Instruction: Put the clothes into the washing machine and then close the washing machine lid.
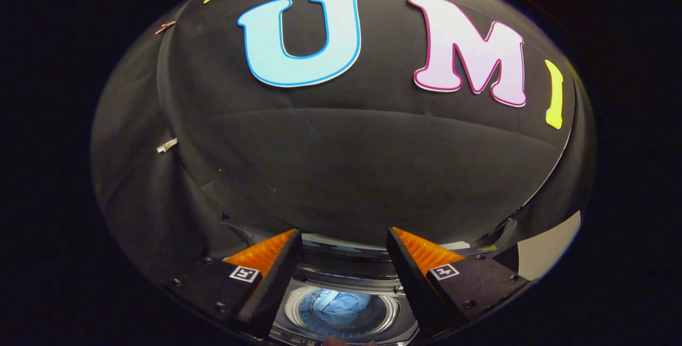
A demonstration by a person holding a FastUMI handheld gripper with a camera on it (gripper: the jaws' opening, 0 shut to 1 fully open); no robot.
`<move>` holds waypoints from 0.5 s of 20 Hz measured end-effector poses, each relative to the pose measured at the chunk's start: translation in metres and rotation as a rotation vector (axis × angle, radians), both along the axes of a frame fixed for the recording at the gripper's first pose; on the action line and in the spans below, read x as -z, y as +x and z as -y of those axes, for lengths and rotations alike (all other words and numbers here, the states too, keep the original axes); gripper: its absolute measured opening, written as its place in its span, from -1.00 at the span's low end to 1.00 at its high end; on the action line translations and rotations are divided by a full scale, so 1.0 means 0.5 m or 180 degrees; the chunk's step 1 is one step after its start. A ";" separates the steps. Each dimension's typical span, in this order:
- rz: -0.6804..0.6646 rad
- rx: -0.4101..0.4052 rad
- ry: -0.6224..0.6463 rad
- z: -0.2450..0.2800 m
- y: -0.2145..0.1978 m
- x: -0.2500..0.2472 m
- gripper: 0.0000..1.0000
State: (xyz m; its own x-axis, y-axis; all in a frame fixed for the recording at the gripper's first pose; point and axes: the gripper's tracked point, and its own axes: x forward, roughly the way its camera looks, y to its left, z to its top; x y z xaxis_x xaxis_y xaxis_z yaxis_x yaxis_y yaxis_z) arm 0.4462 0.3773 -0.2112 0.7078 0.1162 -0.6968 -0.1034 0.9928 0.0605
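Held up above the machine, the gripper (343, 260) has its two fingers spread wide apart, and nothing sits between them or touches either one; it carries no load at all as far as I can see. Through the gap between the fingers, and lower down, I look into the washing machine (341, 311), a top-loader with its round drum mouth facing upward. Inside that drum lies a bundle of blue clothes (341, 303), crumpled and resting well down within the steel ring of the tub. So the first half of the job looks done to me: the laundry is in, with nothing hanging over the rim that I can make out. What remains, I judge, is the lid. A pale curved band (341, 247) runs across just beyond the fingertips, behind the drum opening, and it may be the raised lid or the back panel of the machine; I cannot tell which from this angle. Either way the drum is plainly uncovered, so the lid is not yet shut. Beyond everything hangs the booth's black cloth wall (341, 165), and the fingers point toward it, not down at the machine.
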 end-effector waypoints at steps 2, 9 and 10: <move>0.0013 0.0051 0.0008 0.006 0.008 0.009 0.99; 0.0111 0.0054 -0.0022 0.009 -0.021 0.005 1.00; 0.0173 0.0062 -0.0018 0.010 -0.022 0.006 1.00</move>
State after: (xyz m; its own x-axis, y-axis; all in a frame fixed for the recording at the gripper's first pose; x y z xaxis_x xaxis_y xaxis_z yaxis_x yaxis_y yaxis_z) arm 0.4352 0.3724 -0.2143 0.7467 0.0982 -0.6579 -0.0871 0.9950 0.0496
